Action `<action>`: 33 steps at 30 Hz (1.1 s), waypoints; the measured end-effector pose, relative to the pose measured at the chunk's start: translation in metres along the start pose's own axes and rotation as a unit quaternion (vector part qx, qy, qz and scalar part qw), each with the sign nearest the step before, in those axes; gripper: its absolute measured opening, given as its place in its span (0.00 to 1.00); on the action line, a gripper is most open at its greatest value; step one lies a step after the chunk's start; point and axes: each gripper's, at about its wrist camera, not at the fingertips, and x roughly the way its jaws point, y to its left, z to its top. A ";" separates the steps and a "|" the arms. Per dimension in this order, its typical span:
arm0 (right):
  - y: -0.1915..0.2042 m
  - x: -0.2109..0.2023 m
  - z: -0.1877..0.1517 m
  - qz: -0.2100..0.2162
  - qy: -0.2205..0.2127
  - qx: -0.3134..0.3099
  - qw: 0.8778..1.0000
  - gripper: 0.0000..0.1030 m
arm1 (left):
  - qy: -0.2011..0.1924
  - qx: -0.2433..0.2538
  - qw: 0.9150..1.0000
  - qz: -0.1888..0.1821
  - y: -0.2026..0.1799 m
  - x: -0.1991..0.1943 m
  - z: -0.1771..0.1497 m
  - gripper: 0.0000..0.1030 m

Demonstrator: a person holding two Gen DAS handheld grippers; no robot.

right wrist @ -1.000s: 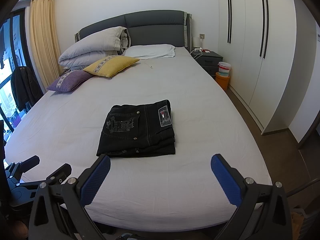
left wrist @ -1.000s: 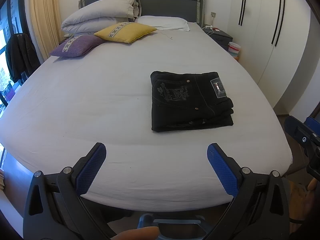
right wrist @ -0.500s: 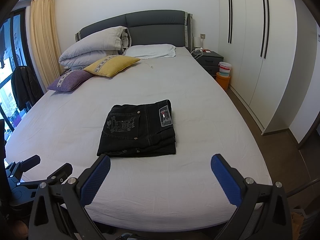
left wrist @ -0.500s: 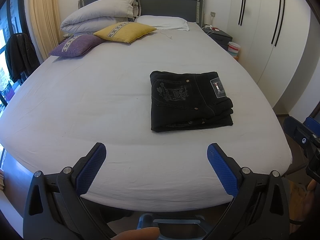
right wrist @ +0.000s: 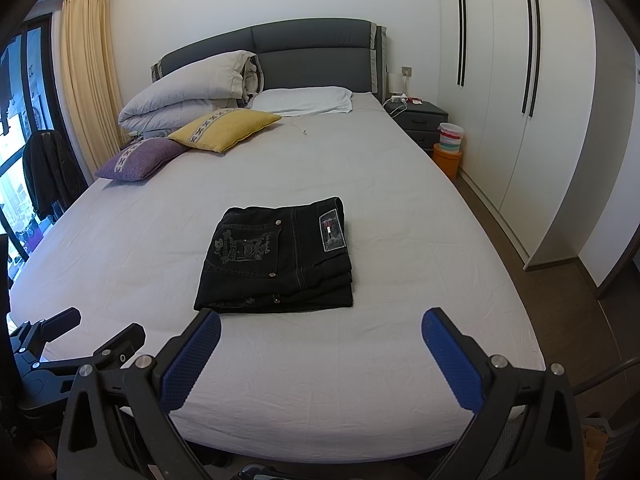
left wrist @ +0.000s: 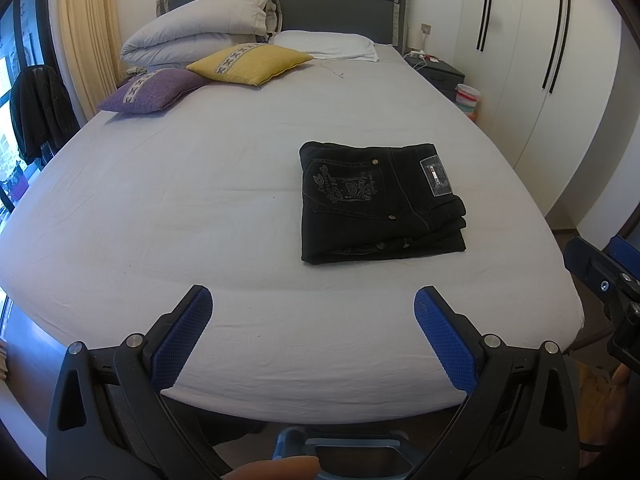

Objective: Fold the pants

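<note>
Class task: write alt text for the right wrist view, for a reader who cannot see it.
Black pants, folded into a neat rectangle, lie on a bed with a pale sheet. The open right gripper hangs at the foot of the bed, holding nothing, with the left gripper at lower left. A yellow cushion and a purple cushion lie near the headboard.

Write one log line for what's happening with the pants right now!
pants: folded, on bed | left tool: open, empty | right tool: open, empty

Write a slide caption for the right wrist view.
Folded black denim pants lie on the grey-sheeted bed, beyond the open right gripper.
</note>
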 end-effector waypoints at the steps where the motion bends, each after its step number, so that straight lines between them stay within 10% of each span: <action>1: 0.000 0.000 0.000 0.000 0.000 0.000 1.000 1.00 | 0.001 0.000 1.000 -0.001 0.000 0.000 0.000 1.00; 33: 0.000 0.000 -0.001 0.001 0.002 0.000 1.000 1.00 | 0.008 -0.006 1.000 -0.008 -0.002 0.007 -0.002 1.00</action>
